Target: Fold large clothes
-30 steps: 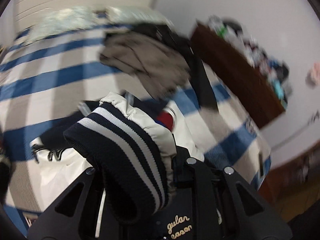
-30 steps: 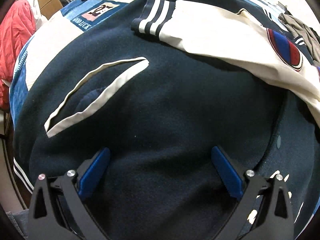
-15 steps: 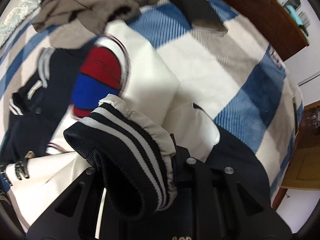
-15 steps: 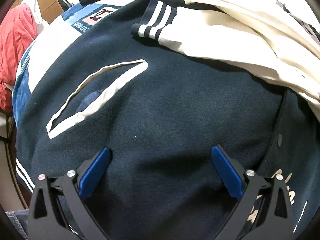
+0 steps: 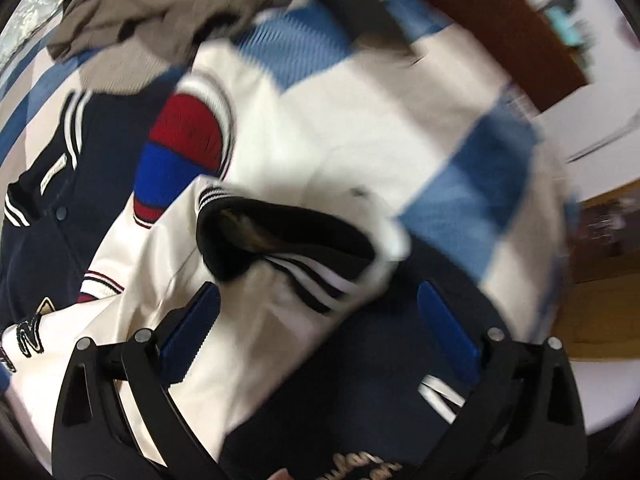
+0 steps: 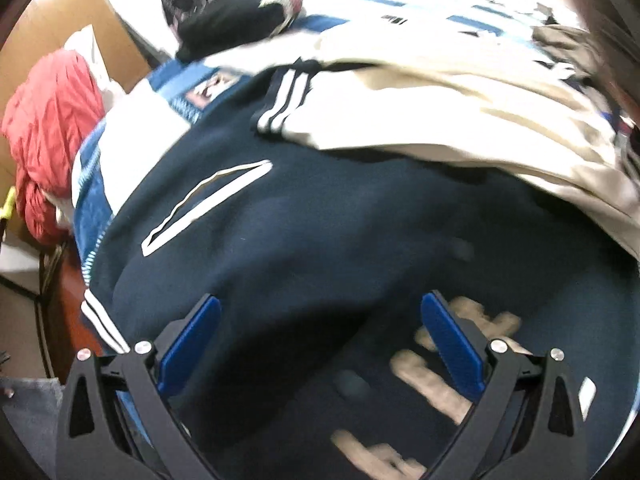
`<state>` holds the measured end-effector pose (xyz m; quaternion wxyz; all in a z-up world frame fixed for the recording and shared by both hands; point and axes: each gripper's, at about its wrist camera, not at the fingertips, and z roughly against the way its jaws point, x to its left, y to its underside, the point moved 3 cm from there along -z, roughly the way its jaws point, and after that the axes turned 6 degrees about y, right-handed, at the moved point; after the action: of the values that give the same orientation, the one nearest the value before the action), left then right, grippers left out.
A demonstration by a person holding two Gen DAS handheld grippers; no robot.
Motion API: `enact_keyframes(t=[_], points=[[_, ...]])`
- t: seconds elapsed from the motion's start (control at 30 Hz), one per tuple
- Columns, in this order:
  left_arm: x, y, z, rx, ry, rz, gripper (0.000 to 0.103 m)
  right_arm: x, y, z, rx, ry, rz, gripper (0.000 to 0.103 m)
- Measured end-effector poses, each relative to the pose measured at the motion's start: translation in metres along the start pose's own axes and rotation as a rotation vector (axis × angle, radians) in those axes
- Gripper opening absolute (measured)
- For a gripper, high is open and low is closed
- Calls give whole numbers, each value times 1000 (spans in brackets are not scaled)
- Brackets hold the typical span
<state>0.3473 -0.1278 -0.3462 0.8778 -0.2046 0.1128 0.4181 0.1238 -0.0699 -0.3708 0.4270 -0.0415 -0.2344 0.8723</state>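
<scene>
A navy varsity jacket [image 6: 320, 248] with cream sleeves lies spread on a blue, white and grey striped bedspread [image 5: 472, 168]. In the left wrist view its cream sleeve [image 5: 280, 128] with a red and blue patch [image 5: 180, 152] lies folded across the body, and the striped navy cuff [image 5: 288, 240] lies just beyond my fingers. My left gripper [image 5: 316, 316] is open and empty above the sleeve end. My right gripper [image 6: 320, 320] is open and empty, low over the navy front, near the cream-edged pocket [image 6: 208, 204] and cream lettering [image 6: 432, 372]. The other sleeve's cuff [image 6: 284, 100] lies on the body.
A pile of brown-grey clothes [image 5: 160, 12] and a dark garment [image 5: 356, 8] lie further up the bed. A dark wooden bed edge [image 5: 500, 32] runs along the right side. In the right wrist view a red garment [image 6: 48, 136] and a cardboard box [image 6: 60, 28] sit beside the bed, with a black garment [image 6: 232, 24] beyond.
My left gripper has opened and let go of the striped cuff, which now lies on the jacket. My right gripper has drawn back slightly over the navy front, still open.
</scene>
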Motion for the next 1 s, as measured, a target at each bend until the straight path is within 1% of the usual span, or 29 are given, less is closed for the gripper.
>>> enact_keyframes(t=[0.07,0.17,0.2,0.27,0.3,0.33,0.37,0.4,0.43,0.5,0.53,0.6,0.67,0.73,0.77,0.8,0.87,0.93,0.97,1.0], points=[[-2,11,30,-60,40,12,96,-24,4,22,-29,1,-42,98],[13,36,75,-166,45,93,96,-83,3,57,-64,-1,-186,98],[19,46,86,-200,39,122,96,-111,0,66,-58,-19,-266,98],[33,72,107,-258,19,169,96,-154,-12,73,-42,-64,-382,98],[37,80,109,-270,9,181,96,-174,-16,76,-34,-75,-422,98],[45,102,112,-285,-16,201,96,-197,-26,75,-26,-69,-466,98],[50,114,112,-289,-35,217,96,-215,-36,73,-20,-71,-492,98],[56,136,105,-280,-55,257,96,-235,-52,69,-16,-80,-505,98],[57,148,99,-267,-60,286,96,-246,-61,66,-14,-78,-501,98],[59,178,84,-257,-64,349,96,-267,-85,56,-9,-43,-478,98],[58,195,73,-254,-51,390,96,-276,-99,48,-8,-22,-457,98],[55,217,54,-248,-20,457,96,-286,-118,30,32,-2,-416,98],[52,230,40,-245,0,500,96,-290,-131,6,98,4,-346,98],[51,237,24,-239,23,553,96,-289,-135,-12,162,18,-264,88],[52,241,16,-238,40,582,96,-285,-136,-21,198,26,-215,69],[52,244,12,-240,49,601,96,-282,-135,-33,239,46,-161,54],[54,249,2,-248,58,632,96,-278,-132,-48,276,60,-118,54],[55,250,-2,-264,57,646,96,-280,-130,-60,309,60,-119,53],[56,251,-5,-271,60,652,96,-282,-129,-64,318,62,-127,43],[57,250,-5,-277,61,659,96,-282,-129,-67,325,79,-116,19]])
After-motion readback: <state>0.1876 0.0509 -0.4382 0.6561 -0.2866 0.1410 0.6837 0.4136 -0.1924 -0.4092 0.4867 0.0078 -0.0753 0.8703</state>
